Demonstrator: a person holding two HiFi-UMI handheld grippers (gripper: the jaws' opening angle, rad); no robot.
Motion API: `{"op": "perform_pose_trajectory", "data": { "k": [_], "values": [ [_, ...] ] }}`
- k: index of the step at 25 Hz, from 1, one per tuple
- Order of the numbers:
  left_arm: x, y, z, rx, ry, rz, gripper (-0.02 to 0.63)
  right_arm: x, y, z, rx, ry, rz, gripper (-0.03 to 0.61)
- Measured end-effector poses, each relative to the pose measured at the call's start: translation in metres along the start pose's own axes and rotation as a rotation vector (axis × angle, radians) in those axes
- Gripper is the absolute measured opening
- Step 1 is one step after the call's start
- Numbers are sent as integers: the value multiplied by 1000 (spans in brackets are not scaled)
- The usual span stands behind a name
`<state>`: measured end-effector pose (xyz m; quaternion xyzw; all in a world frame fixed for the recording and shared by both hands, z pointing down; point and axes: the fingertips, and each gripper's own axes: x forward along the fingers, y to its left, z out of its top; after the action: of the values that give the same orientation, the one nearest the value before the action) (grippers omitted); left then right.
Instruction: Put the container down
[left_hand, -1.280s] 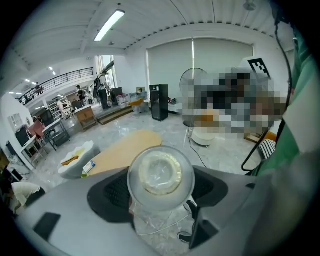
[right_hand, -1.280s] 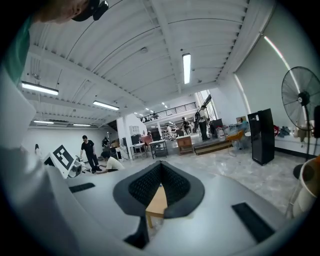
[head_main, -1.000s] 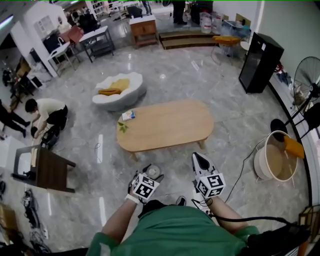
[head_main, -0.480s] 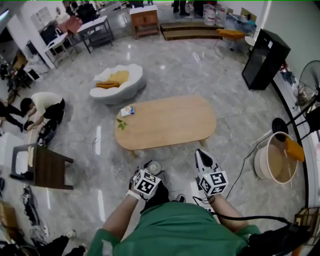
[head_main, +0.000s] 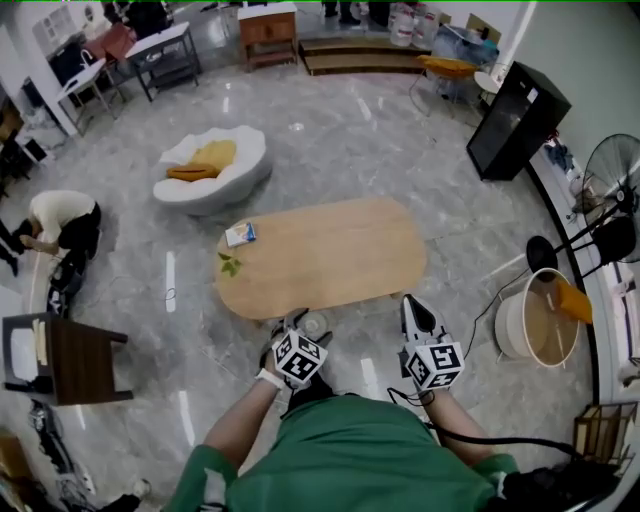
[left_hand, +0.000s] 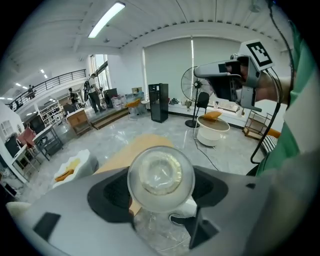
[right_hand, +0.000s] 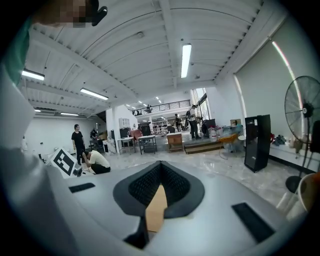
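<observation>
A clear round container (head_main: 317, 322) sits between the jaws of my left gripper (head_main: 306, 328), just off the near edge of the light wooden table (head_main: 330, 250). In the left gripper view the container (left_hand: 161, 177) fills the gap between the dark pads (left_hand: 112, 192), with the left gripper (left_hand: 161, 191) shut on it and the table (left_hand: 131, 152) behind. My right gripper (head_main: 410, 304) hangs to the right, also near the table's edge. Its jaws meet at the tips with nothing between them in the right gripper view (right_hand: 160, 167).
A small box (head_main: 240, 235) and a green sprig (head_main: 228, 265) lie on the table's left end. A white tub (head_main: 535, 320) stands at the right and a white shell seat (head_main: 210, 170) beyond the table. A dark side table (head_main: 65, 360) and a crouching person (head_main: 60, 225) are at the left.
Both grippers have come closer to the table's near edge as the view shifted forward. The container stays held in the left gripper; the right stays shut.
</observation>
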<state>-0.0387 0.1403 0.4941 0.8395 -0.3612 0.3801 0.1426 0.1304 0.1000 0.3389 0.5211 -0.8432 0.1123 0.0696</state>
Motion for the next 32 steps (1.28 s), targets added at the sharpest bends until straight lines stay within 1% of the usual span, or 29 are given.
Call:
{"op": "perform_pose_trajectory", "data": {
  "k": [6, 10, 13, 16, 21, 27, 30, 32],
  "values": [
    [20, 50, -1, 14, -8, -38, 342, 43, 11, 7, -14, 15, -34, 14],
    [28, 66, -1, 7, -15, -56, 342, 57, 14, 11, -29, 30, -50, 14],
    [36, 78, 6, -1, -28, -56, 342, 69, 11, 16, -42, 30, -55, 14],
    [44, 86, 15, -6, -21, -56, 342, 79, 6, 17, -34, 39, -46, 14],
    [60, 95, 31, -12, -7, -40, 342, 110, -13, 11, -3, 52, -5, 14],
    [76, 117, 51, -52, 38, 30, 342, 163, -32, 25, 12, 36, 118, 14],
    [98, 132, 69, -72, 53, 61, 342, 194, -57, 32, 19, 24, 160, 14],
    [115, 138, 82, -90, 60, 69, 342, 213, -80, 30, 34, 37, 177, 14]
  ]
}}
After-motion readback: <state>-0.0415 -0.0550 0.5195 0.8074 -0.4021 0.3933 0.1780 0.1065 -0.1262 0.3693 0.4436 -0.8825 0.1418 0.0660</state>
